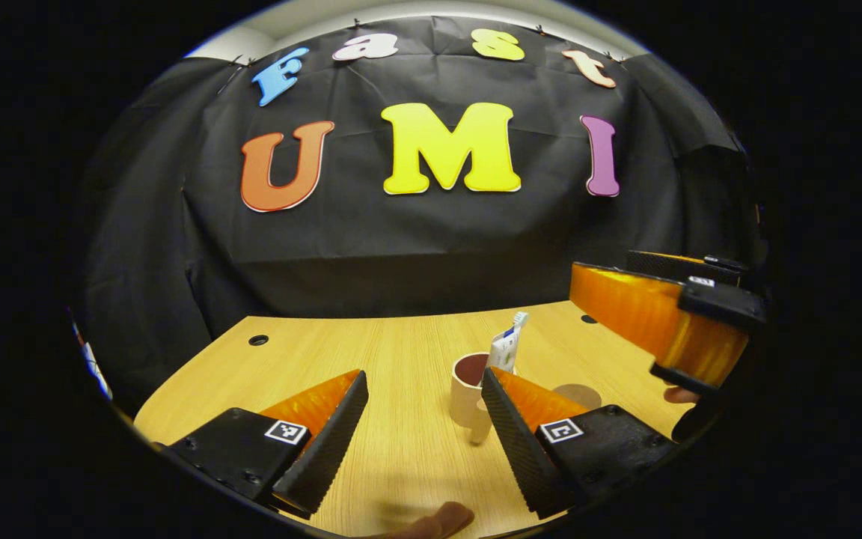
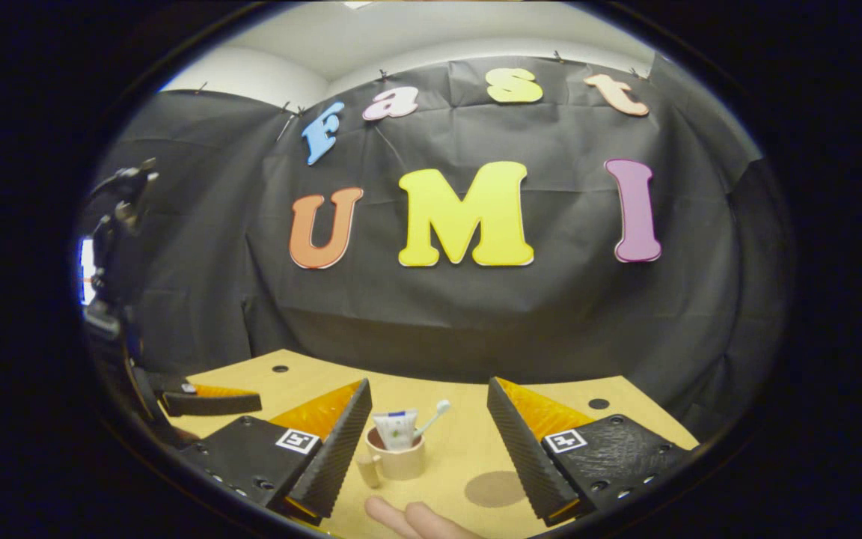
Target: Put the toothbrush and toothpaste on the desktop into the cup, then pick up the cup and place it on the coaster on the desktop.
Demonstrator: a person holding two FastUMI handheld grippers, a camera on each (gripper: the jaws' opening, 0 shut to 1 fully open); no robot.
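Light wooden desktop (image 2: 468,449) fills the low part of my views. On it I see a small beige cup with a handle (image 2: 395,458), standing upright. A white toothpaste tube (image 2: 395,430) and a white toothbrush (image 2: 433,418) stick up out of it. Just beside sits a round brown coaster (image 2: 496,488). My left gripper (image 1: 425,434) and right gripper (image 2: 428,449) are both spread wide, holding nothing.

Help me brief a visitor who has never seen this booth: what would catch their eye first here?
Likely the cup on the wooden desktop, with the toothpaste and toothbrush standing in it. Just right of it in the right gripper view lies the round coaster, bare. The right gripper frames the cup with its jaws open; the left gripper is open too.
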